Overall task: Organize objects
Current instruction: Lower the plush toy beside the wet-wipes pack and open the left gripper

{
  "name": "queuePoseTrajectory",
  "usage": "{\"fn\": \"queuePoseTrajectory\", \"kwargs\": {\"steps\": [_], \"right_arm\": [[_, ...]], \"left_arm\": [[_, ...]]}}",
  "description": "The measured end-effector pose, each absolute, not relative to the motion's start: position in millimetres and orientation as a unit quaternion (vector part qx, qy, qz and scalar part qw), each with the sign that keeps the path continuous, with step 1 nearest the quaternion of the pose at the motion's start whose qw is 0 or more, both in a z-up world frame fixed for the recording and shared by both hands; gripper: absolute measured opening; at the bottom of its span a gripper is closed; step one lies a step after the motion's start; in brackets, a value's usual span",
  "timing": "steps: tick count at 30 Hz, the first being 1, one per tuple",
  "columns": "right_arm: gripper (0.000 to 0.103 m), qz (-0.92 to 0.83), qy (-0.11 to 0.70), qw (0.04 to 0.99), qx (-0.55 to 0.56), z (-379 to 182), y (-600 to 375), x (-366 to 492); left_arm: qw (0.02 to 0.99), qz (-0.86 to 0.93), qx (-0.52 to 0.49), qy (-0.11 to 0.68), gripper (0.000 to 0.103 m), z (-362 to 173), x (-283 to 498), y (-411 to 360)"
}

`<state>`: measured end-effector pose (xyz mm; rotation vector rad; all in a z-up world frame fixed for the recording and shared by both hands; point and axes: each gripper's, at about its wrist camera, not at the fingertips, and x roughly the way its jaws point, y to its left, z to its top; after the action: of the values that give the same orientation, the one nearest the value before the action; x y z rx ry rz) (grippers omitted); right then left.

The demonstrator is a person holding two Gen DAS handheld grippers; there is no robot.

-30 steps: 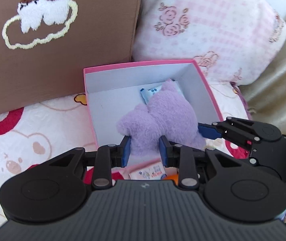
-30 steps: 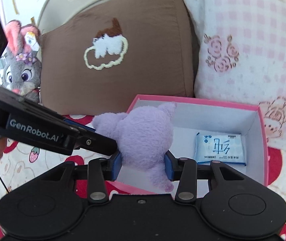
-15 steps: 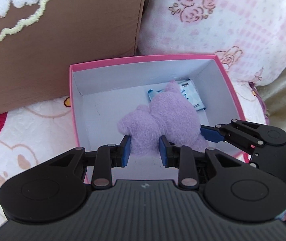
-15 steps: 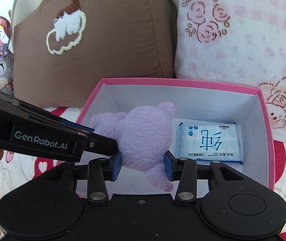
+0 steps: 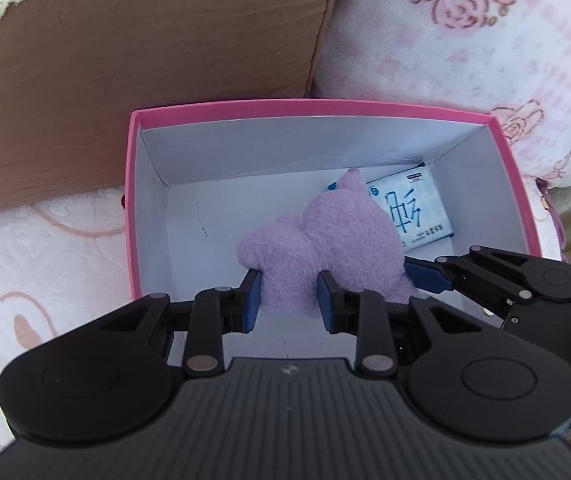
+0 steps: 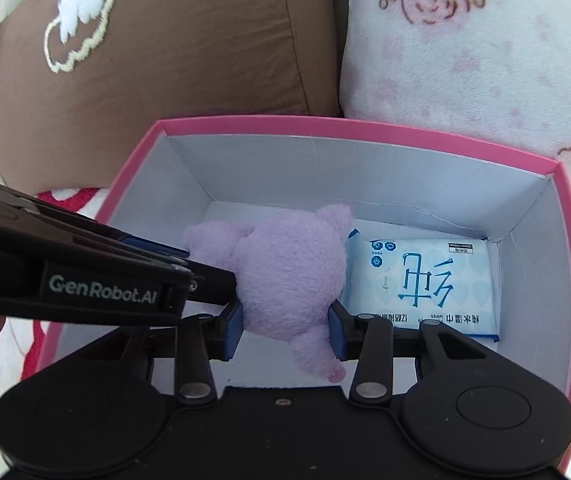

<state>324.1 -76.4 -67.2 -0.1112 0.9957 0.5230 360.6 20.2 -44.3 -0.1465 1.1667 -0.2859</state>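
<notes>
the purple plush toy (image 6: 285, 276) is shown gripped from two sides and suspended inside the pink box (image 5: 309, 107), which rests on a patterned blanket (image 5: 45, 248) in front of a brown cushion (image 5: 145, 52) and a pink floral cushion (image 6: 465, 48). the left gripper (image 5: 290, 300) is clamped on a narrow limb of the toy, its pads pressed into the fur; the right gripper (image 6: 285, 330) is closed on the toy's wider body. the following risks are judged from this arrangement. if one grip is released before the other, the soft toy could swing or be dragged back out, since fur may cling to a pad. if the toy is set down where it hangs, the wet wipes packet (image 6: 425, 280) lying flat on the box floor against the far right corner could be partly covered or shoved. the light box could also be nudged by either gripper's body. whether the toy touches the floor cannot be told.
</notes>
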Motion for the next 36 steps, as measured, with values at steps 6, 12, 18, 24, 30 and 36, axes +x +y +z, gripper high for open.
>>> {"fn": "queuePoseTrajectory", "kwargs": {"steps": [6,12,18,24,30,36], "right_arm": [[0.048,0.249,0.487,0.835,-0.063,-74.3,-74.8,332.7],[0.05,0.257,0.503,0.824,-0.053,-83.9,-77.7,337.4],[0.054,0.243,0.52,0.818,-0.035,-85.0,-82.1,344.8],[0.054,0.242,0.51,0.825,-0.027,-84.2,-91.0,339.4],[0.028,0.227,0.506,0.832,-0.013,-89.4,-95.3,341.7],[0.021,0.222,0.507,0.833,-0.012,-92.7,-93.9,340.7]], "left_arm": [[0.816,-0.121,-0.079,0.56,0.028,-53.2,367.3,16.8],[0.817,-0.112,-0.066,0.562,0.028,-61.2,371.7,10.3],[0.817,-0.109,-0.055,0.564,0.028,-69.6,384.5,4.4],[0.828,-0.093,-0.035,0.552,0.029,-75.6,388.7,1.3],[0.835,-0.092,-0.03,0.542,0.029,-74.3,389.3,1.0],[0.838,-0.092,-0.023,0.537,0.029,-72.7,389.8,-1.1]]}}
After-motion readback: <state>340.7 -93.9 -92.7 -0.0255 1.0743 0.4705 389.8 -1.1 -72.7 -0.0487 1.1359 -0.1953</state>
